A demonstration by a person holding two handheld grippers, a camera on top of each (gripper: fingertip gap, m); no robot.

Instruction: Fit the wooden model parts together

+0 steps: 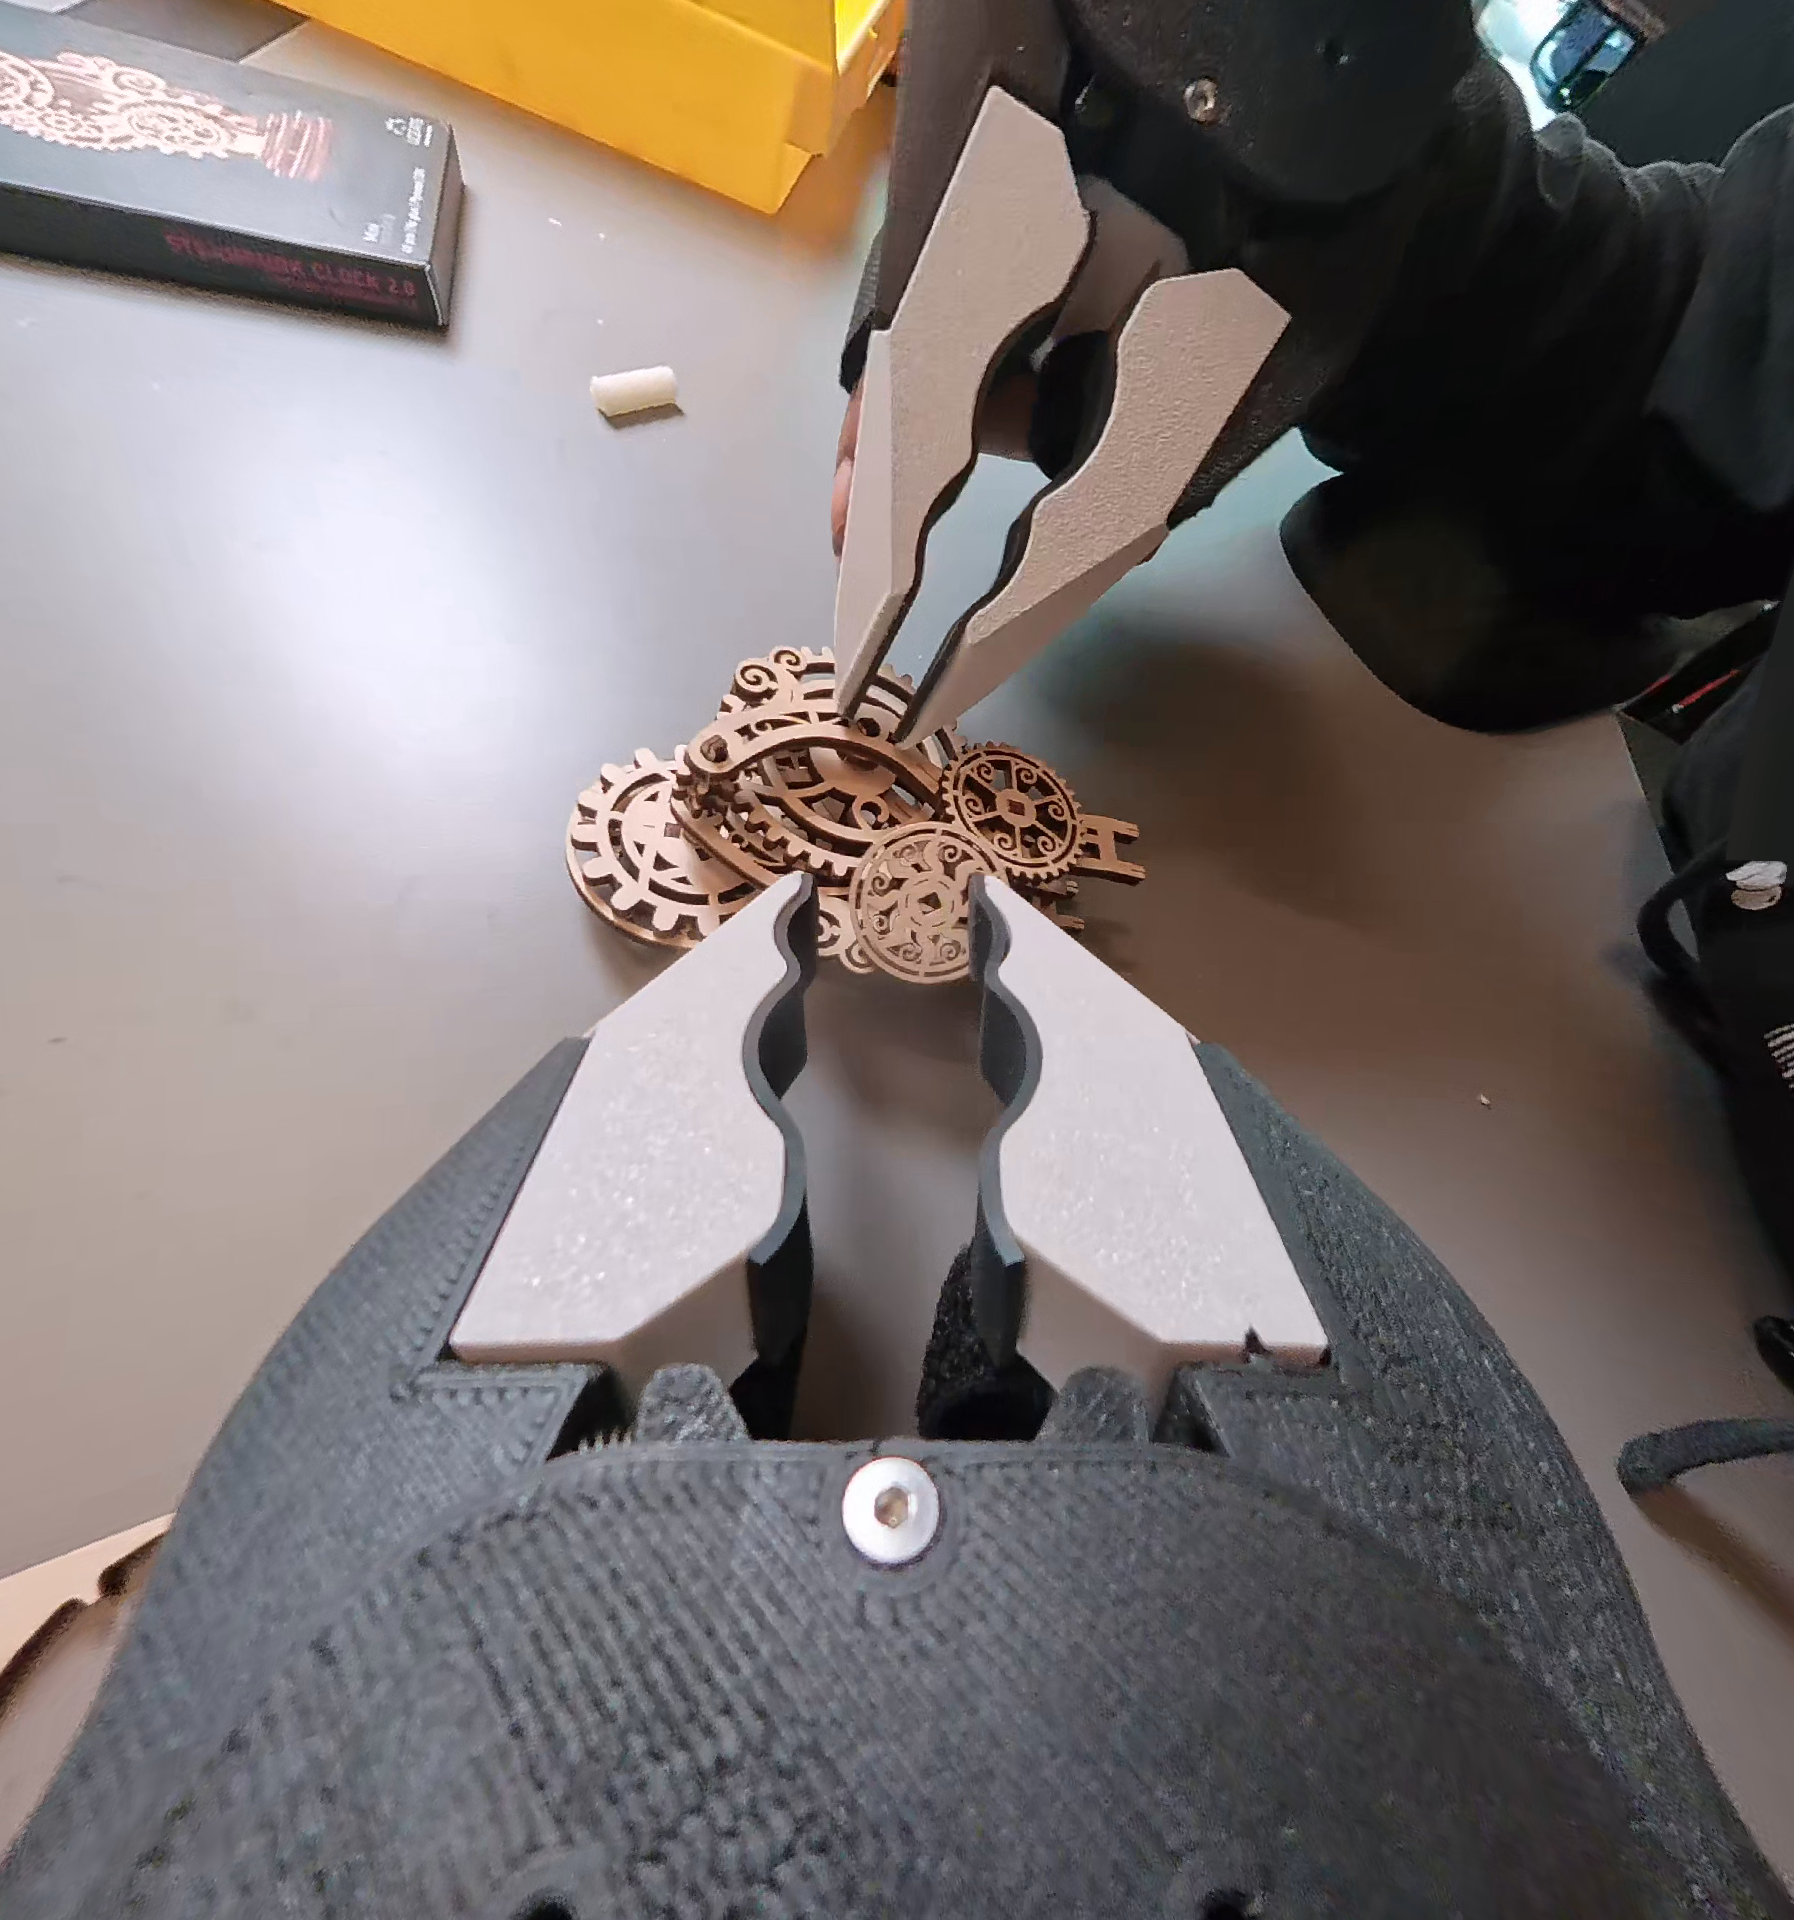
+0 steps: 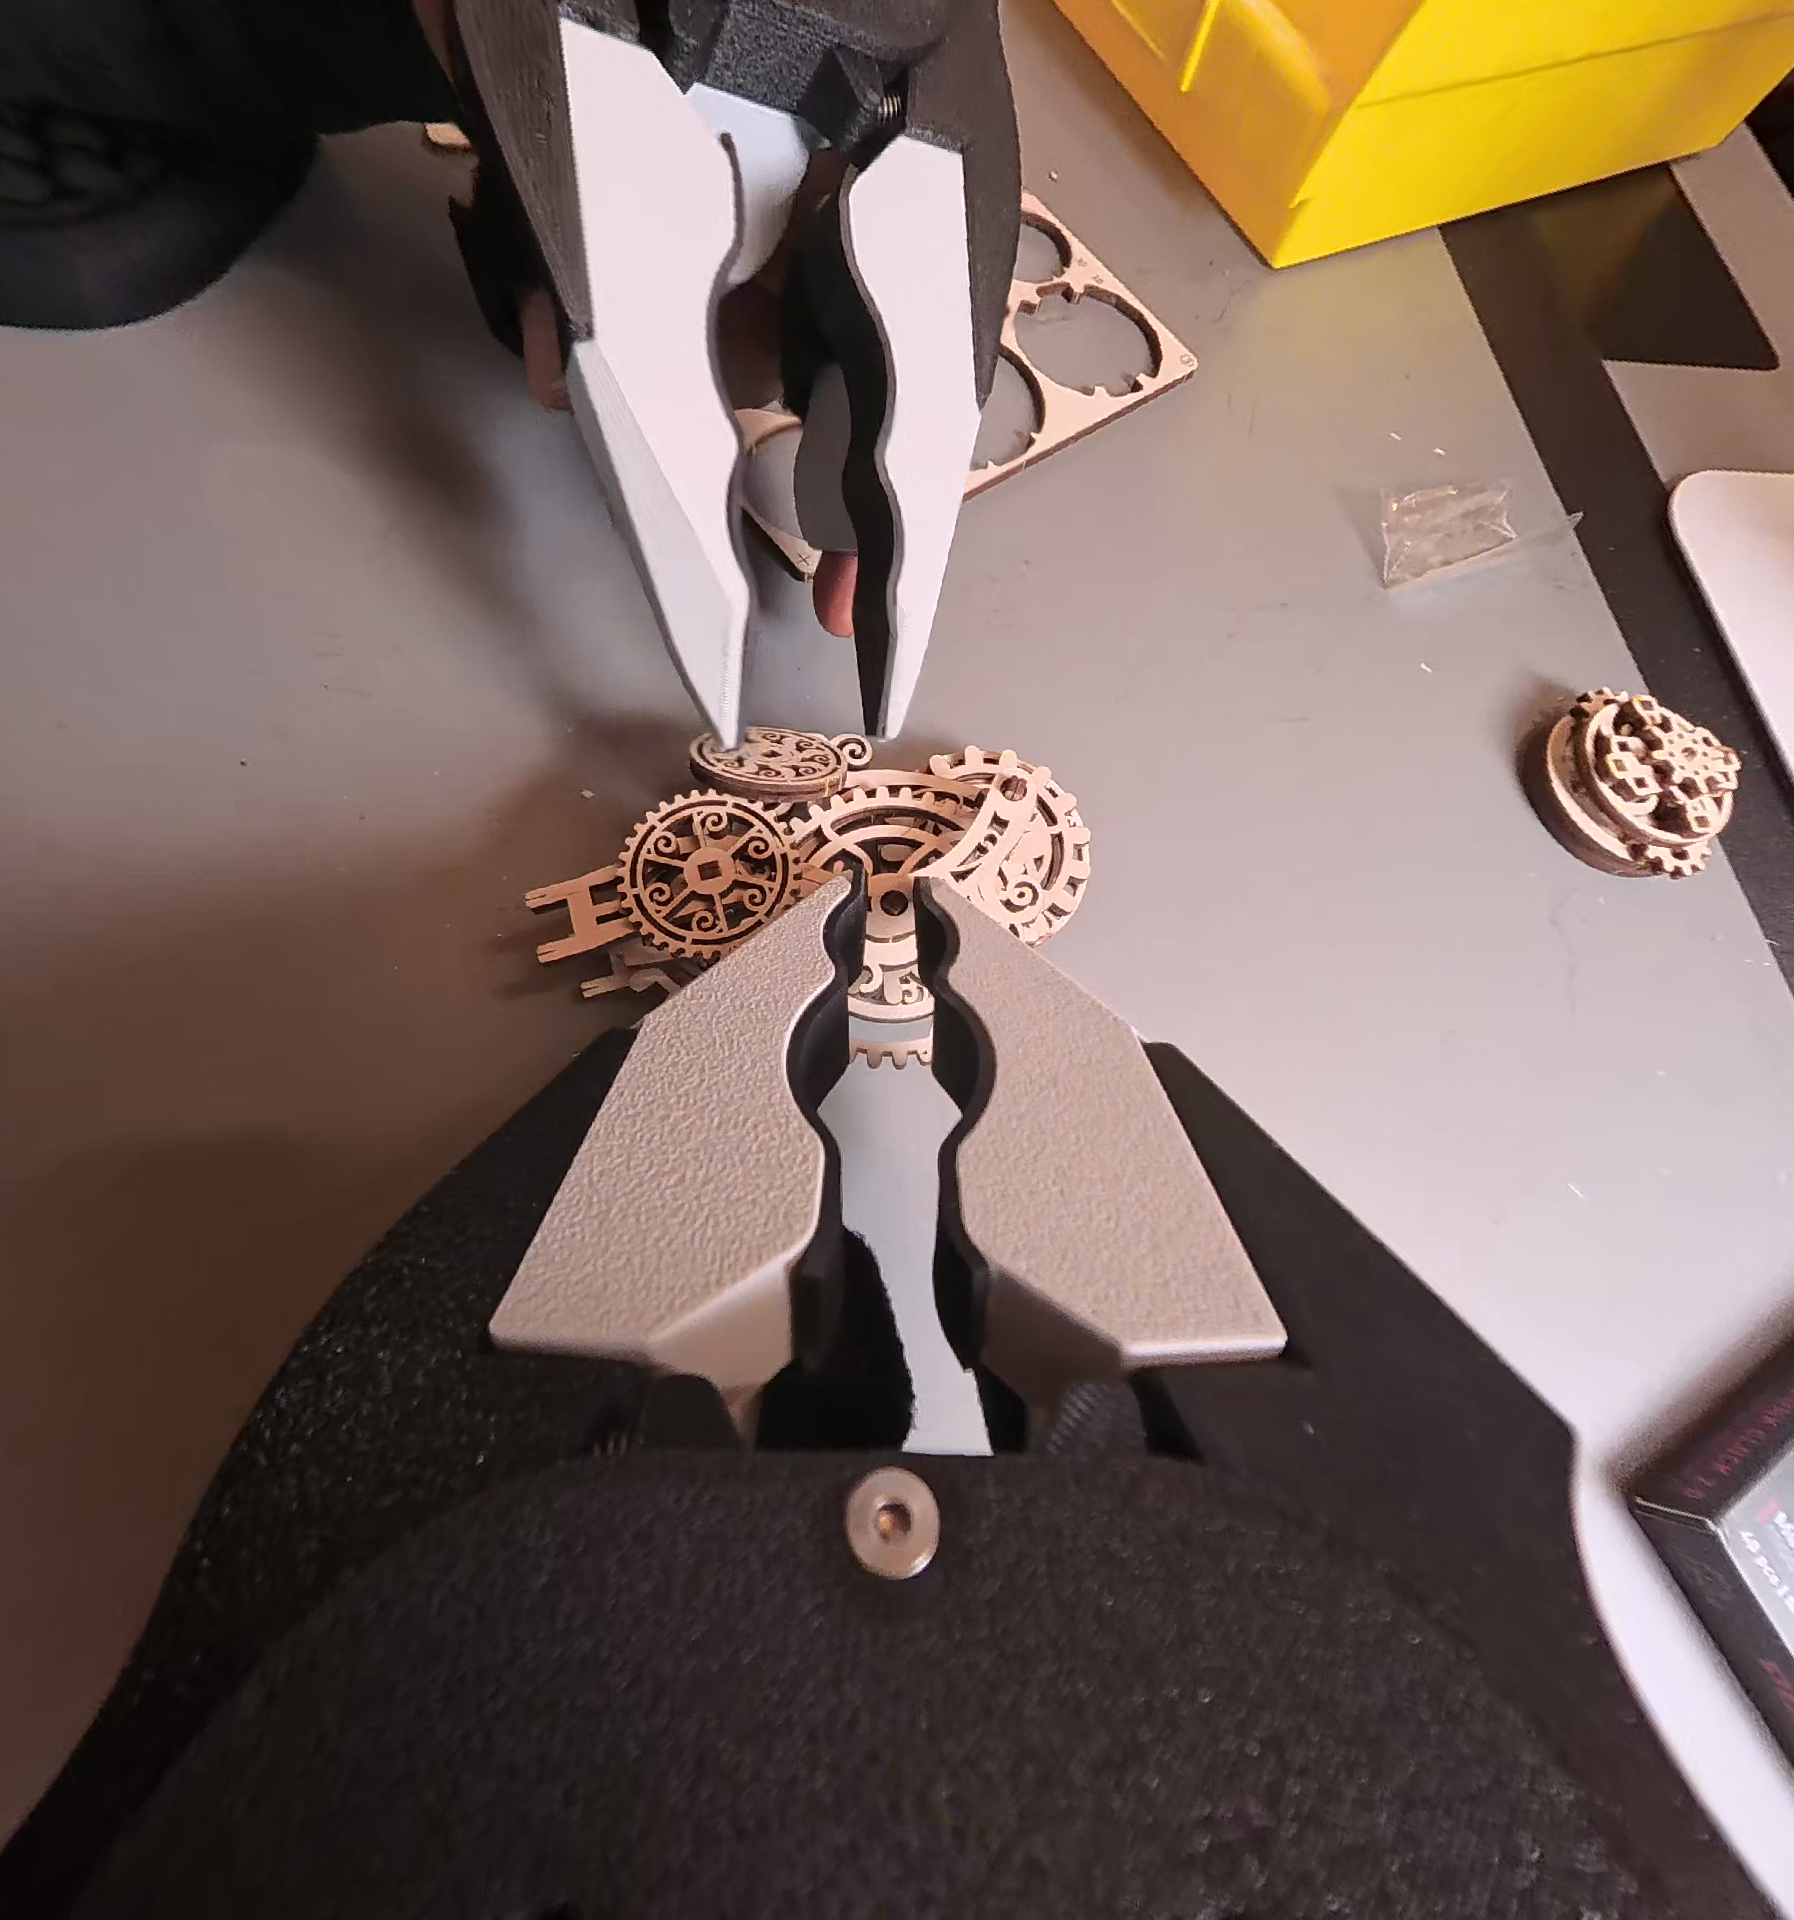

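Note:
The partly built wooden gear model (image 1: 799, 821) lies flat on the grey table (image 1: 249, 727); it also shows in the right wrist view (image 2: 976, 831). My left gripper (image 1: 891, 888) is open, its tips either side of a round filigree disc (image 1: 919, 914) that rests on the model's edge. In the right wrist view the left gripper (image 2: 801, 729) has one tip on the disc (image 2: 768, 769) and the other beside it. My right gripper (image 2: 891, 885) is nearly shut around the model's central hub (image 2: 891, 902). I cannot tell whether its pads press on it. It also shows in the left wrist view (image 1: 880, 727).
A yellow box (image 2: 1444, 104) and a cut-out wooden sheet (image 2: 1080, 343) lie behind. A small assembled wooden part (image 2: 1631, 784) and a clear bag (image 2: 1444, 530) lie to the right. A black carton (image 1: 197, 208) and a white cylinder (image 1: 635, 393) lie at the left. Both grippers' tips are close together, under 4 cm apart. The white cylinder (image 1: 635, 393) is about 15 cm from my right fingertips.

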